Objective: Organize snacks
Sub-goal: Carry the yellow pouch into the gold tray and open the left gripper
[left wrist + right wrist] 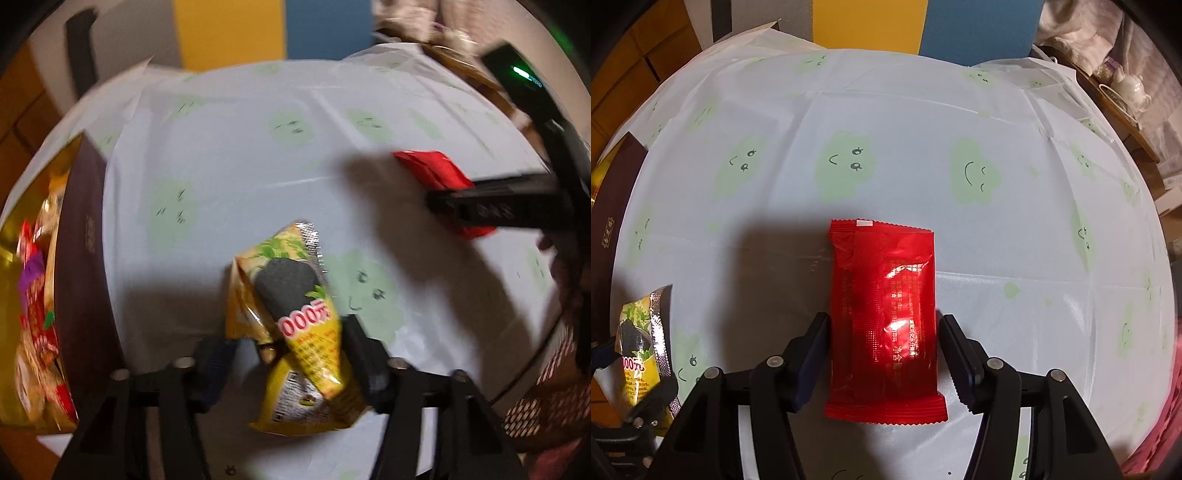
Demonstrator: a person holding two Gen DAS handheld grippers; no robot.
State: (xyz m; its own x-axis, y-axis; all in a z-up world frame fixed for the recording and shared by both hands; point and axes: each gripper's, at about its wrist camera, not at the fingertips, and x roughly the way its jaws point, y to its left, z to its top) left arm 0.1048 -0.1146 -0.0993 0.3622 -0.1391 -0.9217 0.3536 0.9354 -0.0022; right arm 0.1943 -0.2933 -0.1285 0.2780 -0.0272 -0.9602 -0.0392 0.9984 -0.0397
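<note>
A yellow snack packet [306, 332], crumpled and tilted, sits between the fingers of my left gripper [286, 332], which is shut on it just above the tablecloth. The same yellow packet [639, 332] shows at the lower left of the right wrist view. My right gripper [882, 319] is shut on a red snack packet [886, 314], its pads pressing both long edges. In the left wrist view the red packet [432, 177] hangs at the right, casting a shadow on the cloth. A dark brown box [85, 258] with a golden inside stands at the left and holds several snack packets [37, 314].
A white tablecloth [923, 122] printed with green smiling clouds covers the round table. The brown box [613, 184] borders its left edge. A white teapot [1130, 88] on a tray stands on furniture beyond the far right edge. Yellow and blue panels stand behind the table.
</note>
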